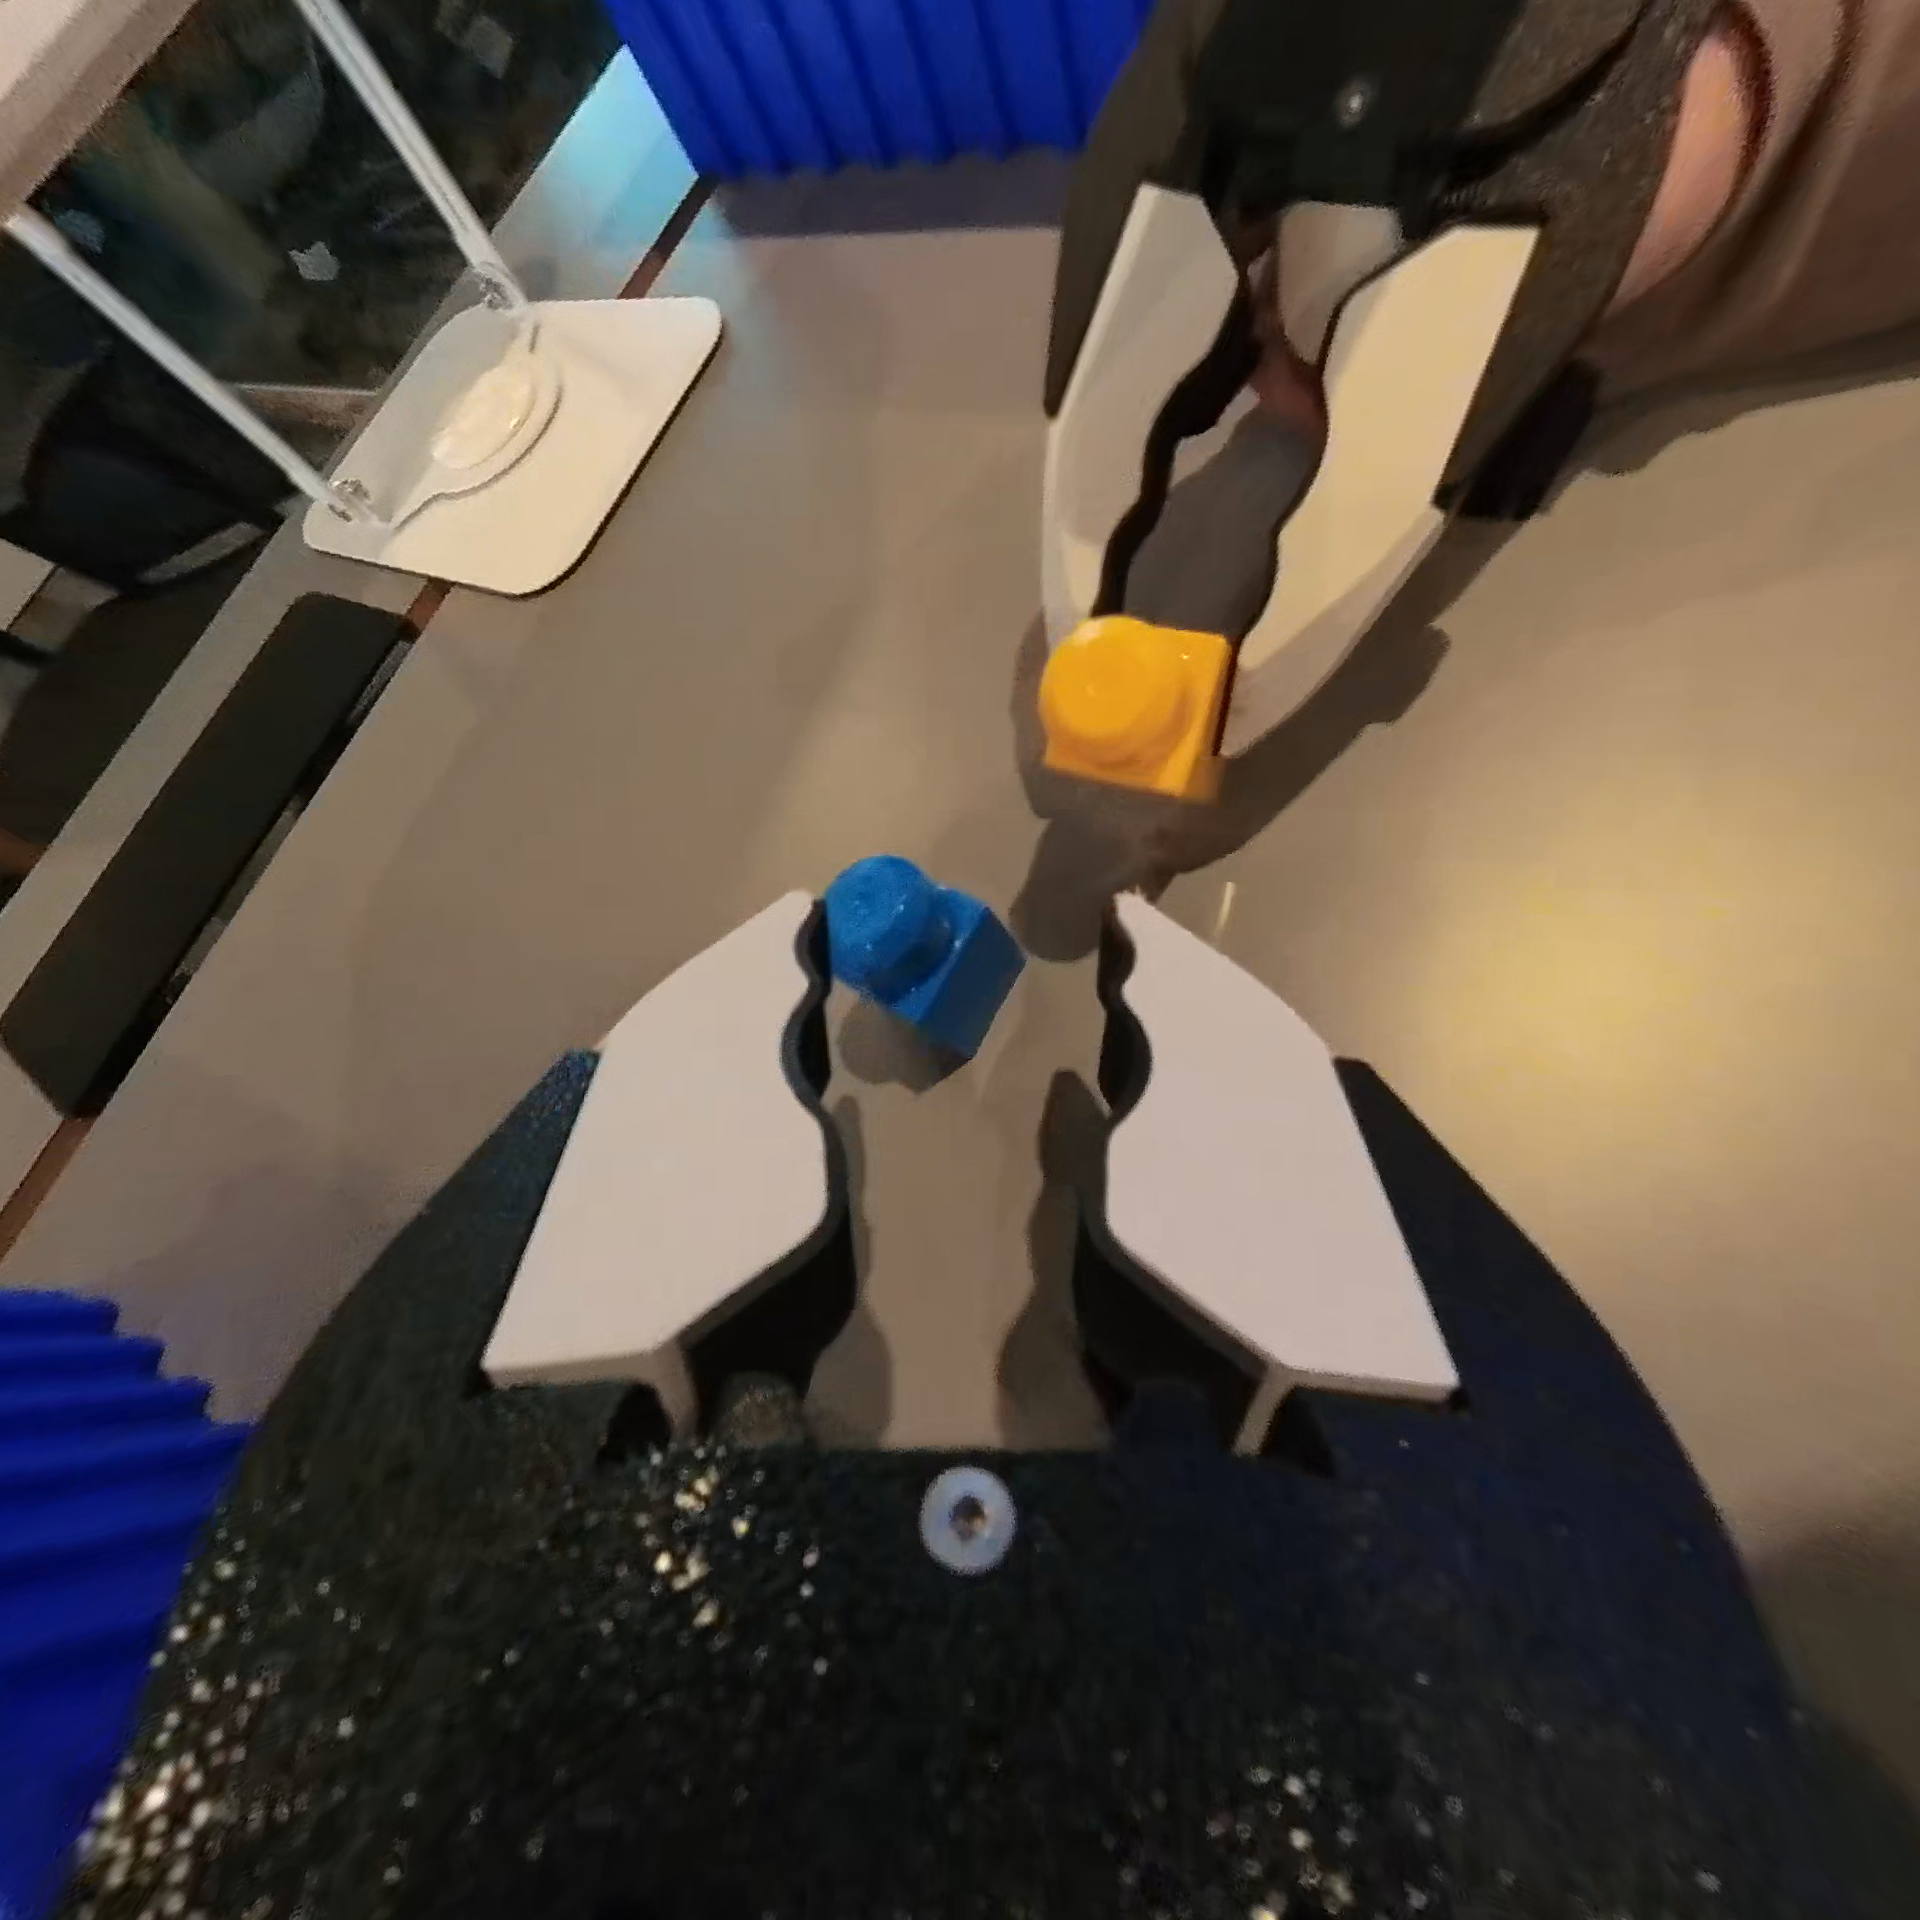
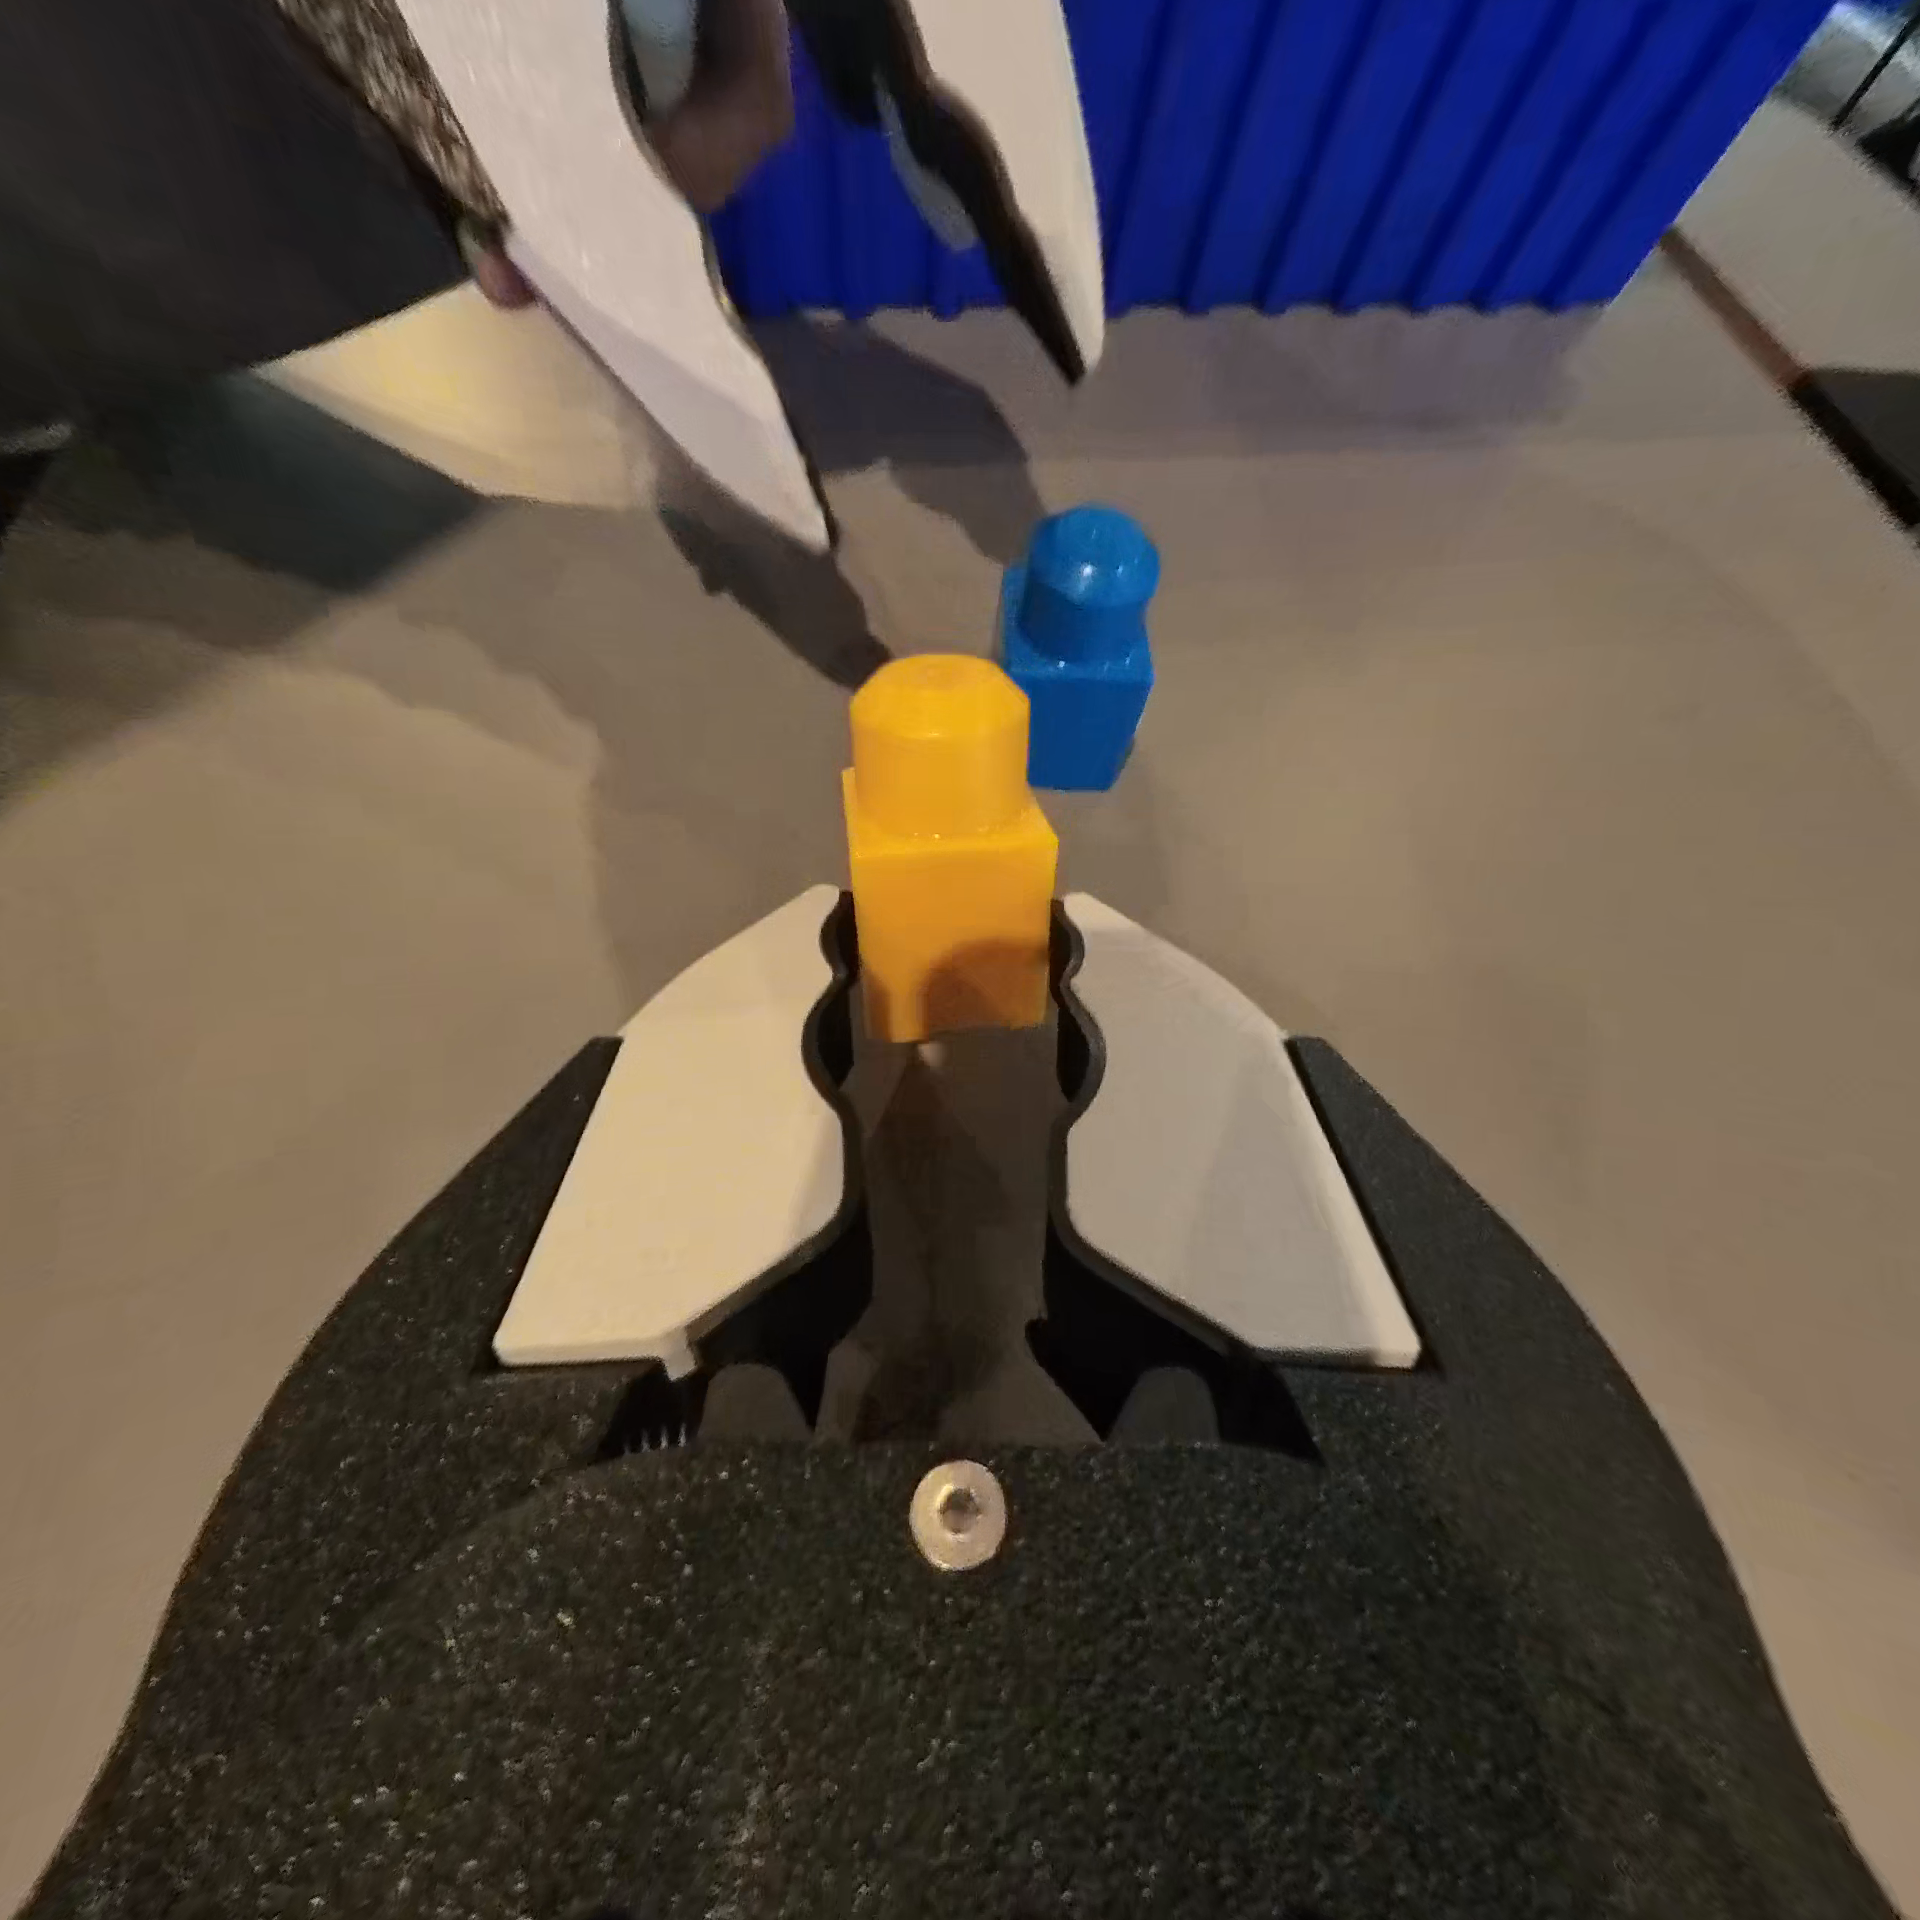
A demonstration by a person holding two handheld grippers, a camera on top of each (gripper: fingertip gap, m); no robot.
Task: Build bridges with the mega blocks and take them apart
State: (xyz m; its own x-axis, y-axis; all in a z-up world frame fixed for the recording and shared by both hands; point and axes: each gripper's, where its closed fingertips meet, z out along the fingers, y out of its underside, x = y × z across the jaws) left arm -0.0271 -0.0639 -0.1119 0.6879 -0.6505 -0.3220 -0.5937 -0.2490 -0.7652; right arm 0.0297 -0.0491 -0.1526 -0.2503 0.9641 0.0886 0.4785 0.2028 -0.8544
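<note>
The right gripper (image 2: 956,961) is clamped on a yellow block (image 2: 948,904). The white fingertips (image 2: 748,997) press against the two opposite sides of the block's lower body. The block is upright, with its single round stud on top. In the left wrist view the same yellow block (image 1: 1132,712) sits between the tips of the right gripper (image 1: 1153,665), with a shadow directly beneath it on the table (image 1: 727,727); whether its base touches the surface cannot be told.

The left gripper (image 1: 961,961) has its jaws spread apart and holds nothing. A blue block (image 1: 920,961) stands on the table between the fingertips, closer to the finger on the left side of that view and apparently touching its tip; clear space separates it from the other finger. In the right wrist view the blue block (image 2: 1081,655) stands upright on the table (image 2: 1455,831) just beyond the yellow block, near it but not in contact. The left gripper (image 2: 956,457) appears above and behind it, blurred, with its fingers apart.

Both blocks are in the middle area of the grey table. A blue corrugated panel (image 2: 1351,156) stands along the far edge in the right wrist view. In the left wrist view, a white square base (image 1: 540,436) carrying a clear stand rests near the table's left edge, well apart from the blocks.
</note>
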